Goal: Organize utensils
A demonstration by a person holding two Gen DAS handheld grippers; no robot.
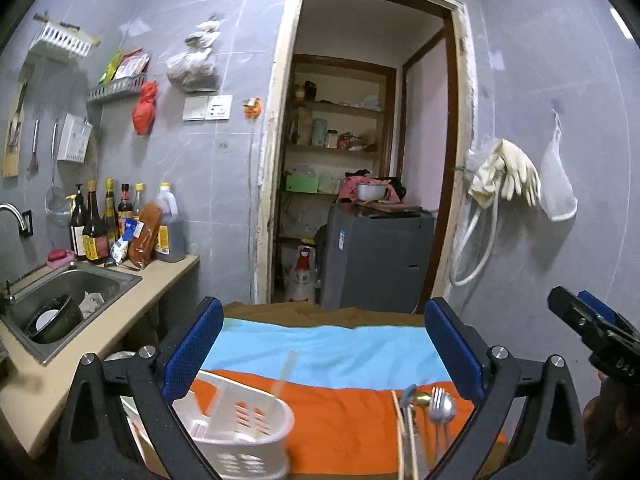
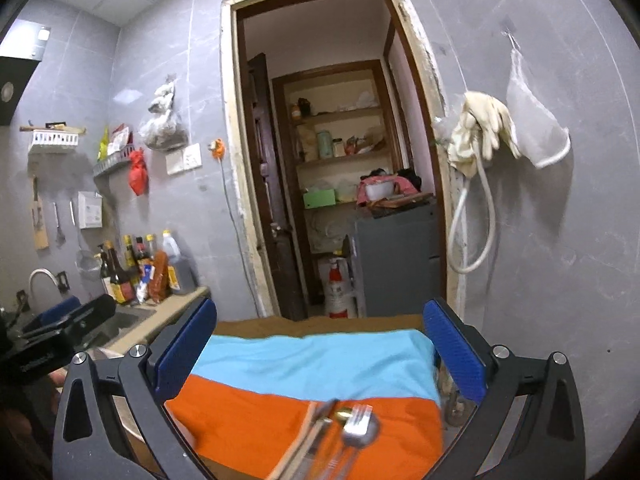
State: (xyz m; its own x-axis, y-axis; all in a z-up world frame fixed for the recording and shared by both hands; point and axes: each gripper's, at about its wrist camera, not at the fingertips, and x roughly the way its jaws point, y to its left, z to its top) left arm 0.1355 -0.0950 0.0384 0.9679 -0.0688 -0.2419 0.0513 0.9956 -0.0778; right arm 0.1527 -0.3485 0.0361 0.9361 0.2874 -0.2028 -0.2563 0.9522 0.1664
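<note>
A bundle of utensils [image 1: 428, 408], with metal spoons, a fork and chopsticks, lies on the orange part of a blue and orange cloth [image 1: 332, 350]. The same utensils [image 2: 352, 424] show in the right wrist view, low and blurred. A white slotted plastic utensil basket [image 1: 236, 432] stands on the cloth to their left. My left gripper [image 1: 324, 344] is open above the cloth, nothing between its blue pads. My right gripper [image 2: 320, 346] is open too, empty, over the same cloth. Each gripper shows at the edge of the other's view.
A counter [image 1: 120, 312] with a steel sink [image 1: 68, 300] holding dishes runs along the left, with sauce bottles [image 1: 116, 224] at its back. An open doorway [image 1: 360, 160] lies ahead, with shelves and a grey cabinet. Rubber gloves [image 1: 508, 176] and a hose hang on the right wall.
</note>
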